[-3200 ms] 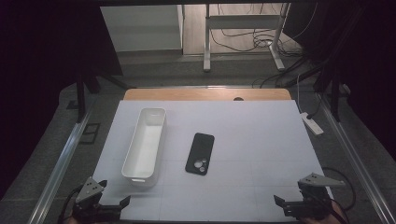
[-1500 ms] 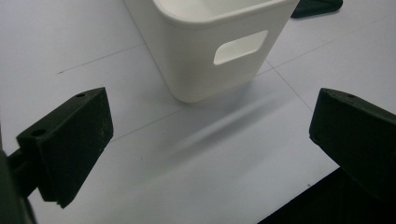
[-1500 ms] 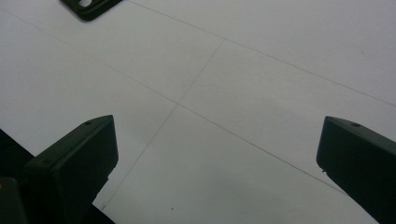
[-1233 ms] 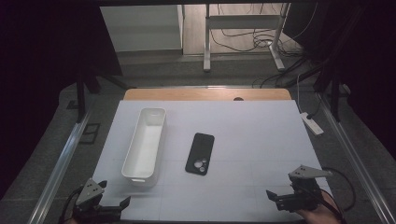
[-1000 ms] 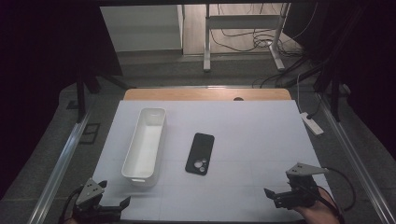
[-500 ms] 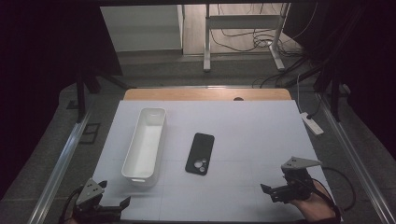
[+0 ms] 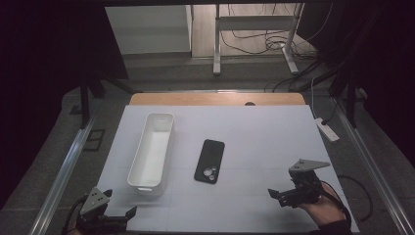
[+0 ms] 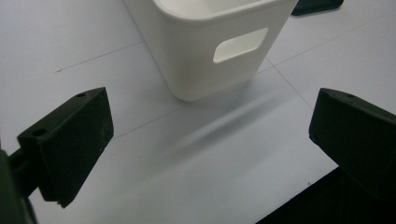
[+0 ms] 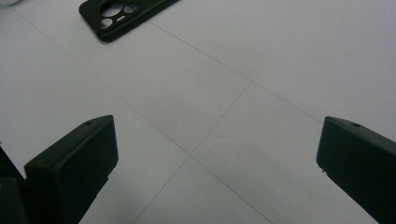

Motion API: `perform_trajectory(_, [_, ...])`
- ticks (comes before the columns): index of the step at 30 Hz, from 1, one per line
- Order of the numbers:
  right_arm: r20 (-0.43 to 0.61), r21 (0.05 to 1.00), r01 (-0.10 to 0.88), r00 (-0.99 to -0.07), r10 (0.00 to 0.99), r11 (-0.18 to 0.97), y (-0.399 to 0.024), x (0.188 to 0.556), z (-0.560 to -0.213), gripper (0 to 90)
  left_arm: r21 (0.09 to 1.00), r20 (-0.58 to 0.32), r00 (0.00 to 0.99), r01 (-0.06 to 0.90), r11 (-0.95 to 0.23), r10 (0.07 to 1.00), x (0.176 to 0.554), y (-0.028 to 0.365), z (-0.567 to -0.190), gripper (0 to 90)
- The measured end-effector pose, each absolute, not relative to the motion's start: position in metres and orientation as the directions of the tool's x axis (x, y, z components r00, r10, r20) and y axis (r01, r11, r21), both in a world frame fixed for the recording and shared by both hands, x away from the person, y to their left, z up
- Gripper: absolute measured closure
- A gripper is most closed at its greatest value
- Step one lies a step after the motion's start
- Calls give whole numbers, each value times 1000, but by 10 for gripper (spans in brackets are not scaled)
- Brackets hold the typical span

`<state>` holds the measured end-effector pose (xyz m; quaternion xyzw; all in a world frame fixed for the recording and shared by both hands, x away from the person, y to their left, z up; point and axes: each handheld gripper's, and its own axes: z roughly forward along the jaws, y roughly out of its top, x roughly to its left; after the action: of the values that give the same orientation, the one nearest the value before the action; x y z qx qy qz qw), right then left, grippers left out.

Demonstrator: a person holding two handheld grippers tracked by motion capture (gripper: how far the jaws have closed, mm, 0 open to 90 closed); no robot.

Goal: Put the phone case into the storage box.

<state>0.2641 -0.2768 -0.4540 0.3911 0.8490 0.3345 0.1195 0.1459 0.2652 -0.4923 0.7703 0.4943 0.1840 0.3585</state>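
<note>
**Cut off at the edges**

In the right gripper view the phone case [image 9: 122, 15] runs off the top edge — just its camera-cutout end shows. In the left gripper view the white bin [image 8: 211, 42] is cropped at the top, its interior unseen, and a dark object [image 8: 317, 5] at the top edge is too cropped to identify.

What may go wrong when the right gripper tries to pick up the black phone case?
The phone case lies flat on the table, so the open right gripper may slide over it or push it away. The white bin stands close beside it; a pushed case might knock against it.
</note>
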Motion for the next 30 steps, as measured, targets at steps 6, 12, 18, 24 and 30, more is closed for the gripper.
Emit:
perform_trajectory(6, [60,657,585,-670,740,476,-271,270,-454,0,735,-73,443,630,-252,894,146,265,-492,7])
perform_trajectory(12, [55,646,581,-682,729,495,-267,275,-456,0,734,-72,443,630,-253,894,146,265,-492,7])
perform_trajectory(18, [48,641,576,-689,723,507,-261,279,-456,0,734,-74,443,631,-252,894,146,265,-492,7])
perform_trajectory(24, [52,645,568,-700,712,511,-254,284,-455,0,734,-74,442,631,-251,894,146,266,-492,7])
perform_trajectory(30, [56,643,559,-716,696,523,-246,288,-454,0,735,-75,443,631,-251,893,146,266,-492,7])
